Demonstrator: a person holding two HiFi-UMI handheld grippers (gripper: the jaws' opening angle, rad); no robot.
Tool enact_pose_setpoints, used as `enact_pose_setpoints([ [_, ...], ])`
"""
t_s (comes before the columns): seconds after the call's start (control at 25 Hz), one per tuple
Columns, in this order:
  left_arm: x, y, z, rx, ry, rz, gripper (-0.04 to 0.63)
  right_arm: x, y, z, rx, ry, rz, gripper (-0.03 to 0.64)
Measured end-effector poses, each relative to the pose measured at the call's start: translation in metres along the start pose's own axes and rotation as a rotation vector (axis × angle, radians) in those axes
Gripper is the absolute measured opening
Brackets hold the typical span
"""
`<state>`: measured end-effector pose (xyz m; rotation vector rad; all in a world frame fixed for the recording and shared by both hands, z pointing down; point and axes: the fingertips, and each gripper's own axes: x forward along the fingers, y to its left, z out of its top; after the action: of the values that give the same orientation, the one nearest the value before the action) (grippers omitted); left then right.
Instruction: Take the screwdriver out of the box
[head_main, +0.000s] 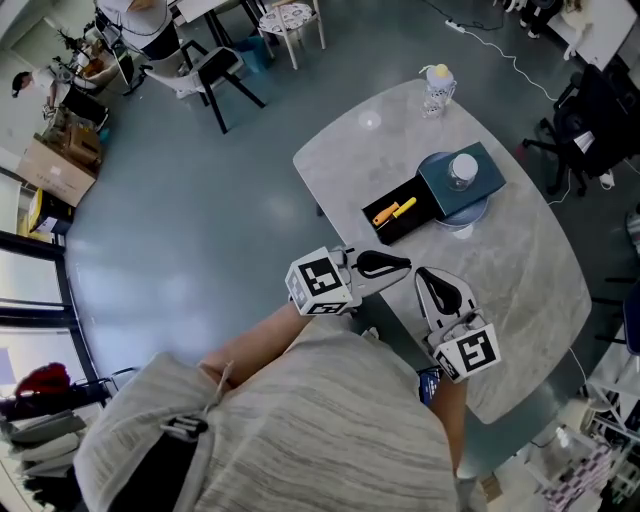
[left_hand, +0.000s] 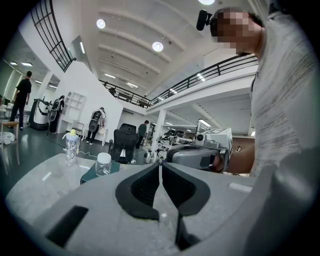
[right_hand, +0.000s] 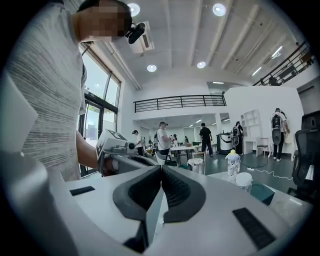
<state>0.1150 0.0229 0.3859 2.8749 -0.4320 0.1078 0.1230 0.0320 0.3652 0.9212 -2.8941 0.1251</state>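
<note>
Hovering: left claw (head_main: 405, 265), right claw (head_main: 422, 274), both pressed together.
Risk: arriving shut, they'd probably shove the screwdriver (head_main: 394, 211) around its box (head_main: 402, 229).

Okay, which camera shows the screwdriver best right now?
The head view: the orange-and-yellow screwdriver lies in plain sight inside the open black box on the table. Neither gripper view shows it; both look low across the tabletop.

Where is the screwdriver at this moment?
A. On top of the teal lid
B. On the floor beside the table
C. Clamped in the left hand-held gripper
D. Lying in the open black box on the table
D: the head view shows the orange-handled screwdriver lying inside the black box on the table.
</note>
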Motion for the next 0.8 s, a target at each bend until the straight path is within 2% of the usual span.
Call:
enact_pose_setpoints([
  [0.36, -0.012, 0.076, 0.005, -0.011, 0.003, -0.03, 0.032, 0.068, -0.035, -0.001, 0.025, 0.032, -0.006, 0.012],
  [0.64, -0.02, 0.126, 0.007, -0.036, -0.01, -0.061, 0.032, 0.106, -0.068, 0.011, 0.17, -0.094, 0.002, 0.012],
  [0.8, -0.018, 0.149, 0.006, -0.033, -0.009, -0.093, 0.032, 0.129, -0.081, 0.008, 0.114, -0.027, 0.008, 0.012],
])
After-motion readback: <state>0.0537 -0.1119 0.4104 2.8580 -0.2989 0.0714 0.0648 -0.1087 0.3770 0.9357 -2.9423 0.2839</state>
